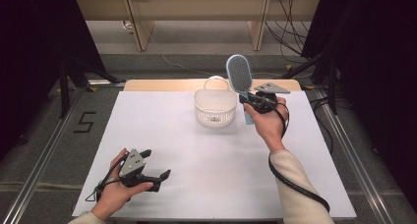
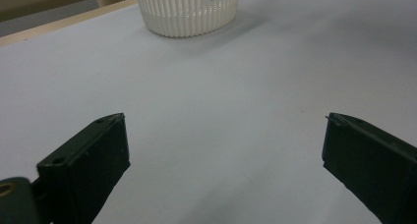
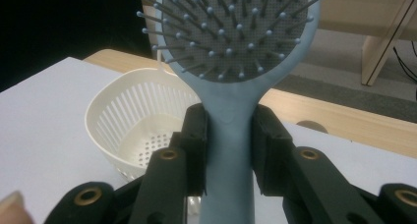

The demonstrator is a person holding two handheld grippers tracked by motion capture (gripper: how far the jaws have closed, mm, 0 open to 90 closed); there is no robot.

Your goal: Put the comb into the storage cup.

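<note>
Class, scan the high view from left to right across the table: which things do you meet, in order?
Left gripper → white basket → blue hairbrush → right gripper, clamped on the brush handle.

High view looks fwd and down over the table (image 1: 162,135); both gripper views sit low betw. jaws, close-up, sharing the white basket (image 1: 215,107).

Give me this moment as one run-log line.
right tool: shut on hairbrush handle, brush upright beside basket | left tool: open, holding nothing, low over table
</note>
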